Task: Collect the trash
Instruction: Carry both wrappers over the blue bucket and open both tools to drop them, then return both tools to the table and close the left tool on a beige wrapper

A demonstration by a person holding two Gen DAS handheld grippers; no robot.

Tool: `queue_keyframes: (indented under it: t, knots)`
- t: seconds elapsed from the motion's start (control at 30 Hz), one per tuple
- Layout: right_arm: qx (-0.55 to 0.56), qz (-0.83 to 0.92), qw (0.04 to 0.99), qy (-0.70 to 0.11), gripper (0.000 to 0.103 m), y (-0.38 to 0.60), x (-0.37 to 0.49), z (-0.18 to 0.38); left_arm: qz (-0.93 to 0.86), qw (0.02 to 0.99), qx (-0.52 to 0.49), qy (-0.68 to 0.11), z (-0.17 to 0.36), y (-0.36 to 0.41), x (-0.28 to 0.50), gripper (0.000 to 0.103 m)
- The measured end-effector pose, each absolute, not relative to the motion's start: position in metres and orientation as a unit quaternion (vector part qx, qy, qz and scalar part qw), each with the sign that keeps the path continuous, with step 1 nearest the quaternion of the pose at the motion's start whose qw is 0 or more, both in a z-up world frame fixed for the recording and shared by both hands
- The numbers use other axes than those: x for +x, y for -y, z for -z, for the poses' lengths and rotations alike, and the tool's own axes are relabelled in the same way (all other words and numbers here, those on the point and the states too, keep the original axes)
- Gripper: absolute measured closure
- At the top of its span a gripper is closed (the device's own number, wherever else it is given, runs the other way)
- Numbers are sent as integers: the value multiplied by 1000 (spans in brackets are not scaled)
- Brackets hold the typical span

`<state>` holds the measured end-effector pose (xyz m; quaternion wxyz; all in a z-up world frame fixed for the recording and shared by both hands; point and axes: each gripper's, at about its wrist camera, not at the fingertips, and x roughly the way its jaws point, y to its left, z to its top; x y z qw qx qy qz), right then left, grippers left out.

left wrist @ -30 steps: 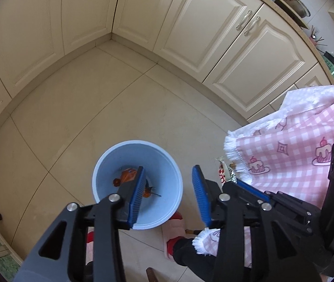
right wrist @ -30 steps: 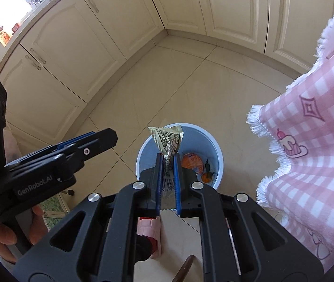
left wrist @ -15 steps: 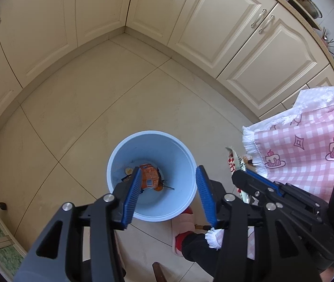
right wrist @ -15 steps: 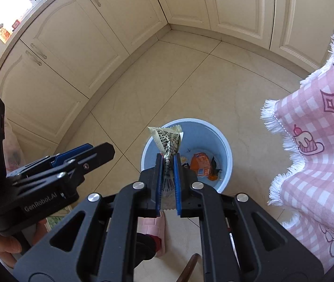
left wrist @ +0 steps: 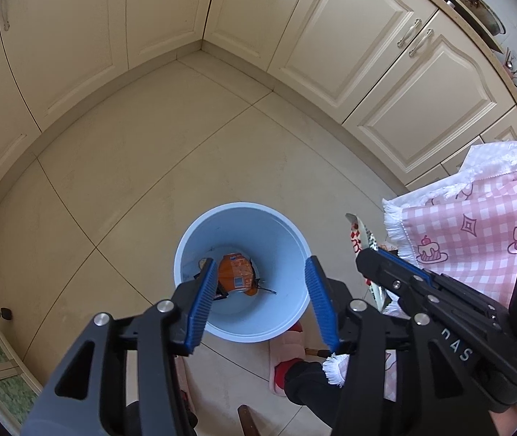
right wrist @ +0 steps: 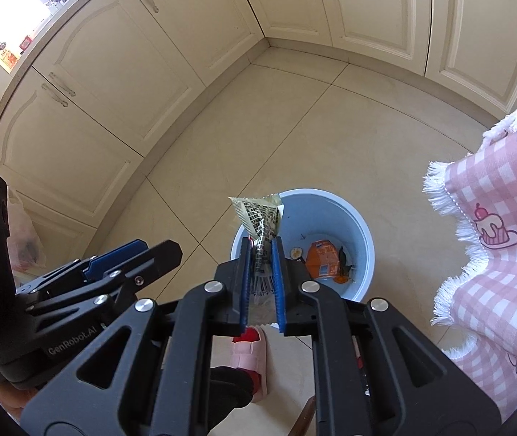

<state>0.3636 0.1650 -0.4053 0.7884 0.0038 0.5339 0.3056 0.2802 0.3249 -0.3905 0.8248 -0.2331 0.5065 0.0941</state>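
Blue bin (left wrist: 296, 239) sits at twelve o'clock below my empty, spread left gripper (left wrist: 260, 299), an orange carton (left wrist: 235, 271) inside; my right gripper (right wrist: 261, 279), easing apart, holds the printed wrapper (right wrist: 260, 218) above its rim.

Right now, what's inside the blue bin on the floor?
In the blue bin lies an orange carton, with a small round scrap and some dark bits beside it. The bin's near side is covered by the right gripper and its wrapper.
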Motion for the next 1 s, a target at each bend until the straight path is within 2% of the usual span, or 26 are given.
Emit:
queue_keyframes:
  t: [0.33, 0.53, 0.9, 1.0]
  knots:
    - [-1, -302, 797, -523, 87, -160, 358, 390, -90, 831, -231, -497, 375, -321, 276, 54]
    - [-13, -300, 815, -495, 87, -150, 344, 357, -80, 845, -225, -479, 346, -308, 268, 54]
    - [-26, -260, 890, -373, 87, -65, 289, 233, -5, 894, -208, -397, 238, -246, 242, 53]
    - [-19, -240, 910, -337, 80, -29, 273, 199, 28, 909, -187, -370, 202, -209, 236, 49]
